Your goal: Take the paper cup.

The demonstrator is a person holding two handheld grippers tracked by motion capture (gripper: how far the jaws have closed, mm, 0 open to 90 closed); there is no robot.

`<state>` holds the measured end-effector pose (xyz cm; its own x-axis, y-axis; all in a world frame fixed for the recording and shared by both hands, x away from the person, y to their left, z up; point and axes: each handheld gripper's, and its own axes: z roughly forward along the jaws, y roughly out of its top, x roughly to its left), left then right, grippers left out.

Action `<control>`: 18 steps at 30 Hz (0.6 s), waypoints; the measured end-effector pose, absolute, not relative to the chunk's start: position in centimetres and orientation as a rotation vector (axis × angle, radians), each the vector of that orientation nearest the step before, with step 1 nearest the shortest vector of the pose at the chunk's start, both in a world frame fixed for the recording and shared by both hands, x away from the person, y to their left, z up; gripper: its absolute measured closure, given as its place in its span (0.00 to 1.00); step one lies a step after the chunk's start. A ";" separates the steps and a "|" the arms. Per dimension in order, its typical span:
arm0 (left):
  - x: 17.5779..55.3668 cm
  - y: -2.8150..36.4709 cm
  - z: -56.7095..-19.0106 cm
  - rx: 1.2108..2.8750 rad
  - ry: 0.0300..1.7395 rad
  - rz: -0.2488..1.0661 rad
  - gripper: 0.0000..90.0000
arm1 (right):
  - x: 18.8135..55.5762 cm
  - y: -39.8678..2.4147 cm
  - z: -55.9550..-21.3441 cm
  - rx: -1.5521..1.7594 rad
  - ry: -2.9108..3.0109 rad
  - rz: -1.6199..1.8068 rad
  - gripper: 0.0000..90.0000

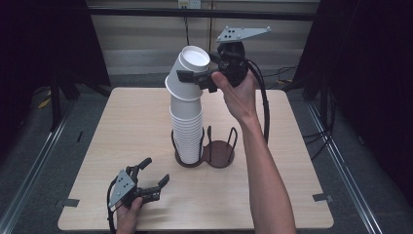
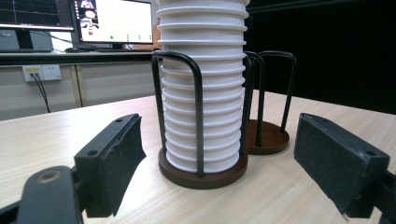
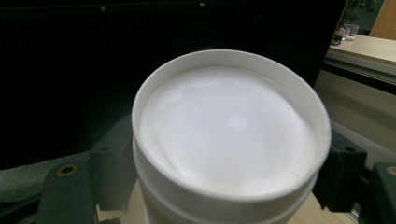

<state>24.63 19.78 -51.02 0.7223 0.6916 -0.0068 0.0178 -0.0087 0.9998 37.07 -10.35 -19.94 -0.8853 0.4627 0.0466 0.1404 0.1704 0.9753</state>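
The right hand-held gripper [image 1: 197, 80] grips the tilted top cup [image 1: 189, 73], peeling it off the stack [image 1: 187, 131]; next, probably lift clear. The left hand-held gripper [image 1: 155, 181] rests released on the desk [image 1: 122, 126].

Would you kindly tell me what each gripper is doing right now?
Left gripper: open, holding nothing, low over the table.
Right gripper: shut on the tilted top cup of the stack.

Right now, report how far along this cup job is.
Done: nothing set aside yet; the holder's second ring stands empty. In hand: the right tool is shut on the top cup, which is tilted on the stack, apparently being pulled free. The left tool rests open on the table, idle. Left: probably freeing that cup and placing it; the remaining stack sits in the first ring.
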 end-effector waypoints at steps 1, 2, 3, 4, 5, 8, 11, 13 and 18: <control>24.6 19.8 -51.0 1.502 0.609 0.588 0.17 | 37.0 -10.5 -19.9 0.582 2.178 1.784 0.25; 24.6 19.8 -51.0 1.503 0.609 0.588 0.17 | 37.0 -10.6 -19.9 0.581 2.172 1.793 0.25; 24.6 19.8 -51.0 1.502 0.609 0.588 0.17 | 36.9 -10.7 -19.9 0.583 2.168 1.797 0.25; 24.6 19.8 -51.0 1.503 0.609 0.588 0.17 | 36.9 -10.8 -20.0 0.580 2.159 1.805 0.25; 24.6 19.8 -51.0 1.503 0.609 0.588 0.17 | 36.8 -10.9 -20.0 0.579 2.153 1.814 0.25; 24.6 19.8 -51.0 1.502 0.610 0.588 0.17 | 36.7 -11.0 -20.1 0.565 2.142 1.828 0.25; 24.6 19.8 -51.0 1.502 0.610 0.588 0.17 | 36.6 -11.2 -20.1 0.563 2.124 1.857 0.25; 24.6 19.8 -51.0 1.502 0.610 0.588 0.17 | 36.6 -11.3 -20.0 0.559 2.116 1.865 0.25; 24.6 19.8 -51.0 1.502 0.610 0.587 0.17 | 36.3 -11.5 -19.7 0.554 2.075 1.891 0.25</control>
